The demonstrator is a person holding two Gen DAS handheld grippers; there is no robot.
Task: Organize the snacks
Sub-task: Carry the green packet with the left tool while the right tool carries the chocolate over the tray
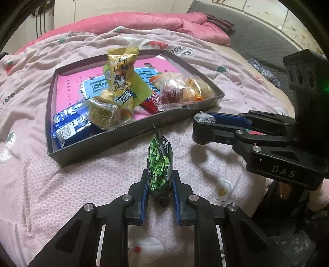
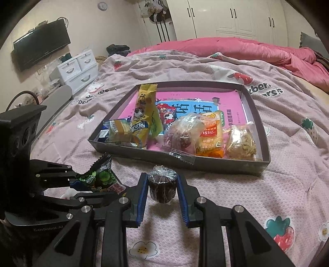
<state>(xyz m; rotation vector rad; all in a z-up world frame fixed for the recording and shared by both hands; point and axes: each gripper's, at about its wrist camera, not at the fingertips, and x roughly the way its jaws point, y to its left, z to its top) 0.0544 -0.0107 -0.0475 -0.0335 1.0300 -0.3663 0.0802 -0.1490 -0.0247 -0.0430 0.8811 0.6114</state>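
My left gripper point(image 1: 160, 180) is shut on a green pea snack packet point(image 1: 160, 164), held edge-up above the bedspread just in front of the tray; the same packet point(image 2: 100, 174) shows at the left of the right wrist view. My right gripper point(image 2: 162, 184) is shut on a small dark wrapped cake point(image 2: 162, 185), held near the tray's front wall. In the left wrist view that gripper point(image 1: 202, 123) reaches in from the right with the cake's wrapper point(image 1: 204, 117) at its tips. The dark shallow tray point(image 1: 98, 143) point(image 2: 226, 164) holds several snacks, among them a tall yellow packet point(image 1: 121, 80) point(image 2: 144, 115).
The tray lies on a pink patterned bedspread point(image 1: 61, 184). A bright pink duvet point(image 2: 236, 49) is bunched behind it. White drawers point(image 2: 78, 69) and a wall television point(image 2: 41, 47) stand at the left, and wardrobes point(image 2: 226, 18) line the back wall.
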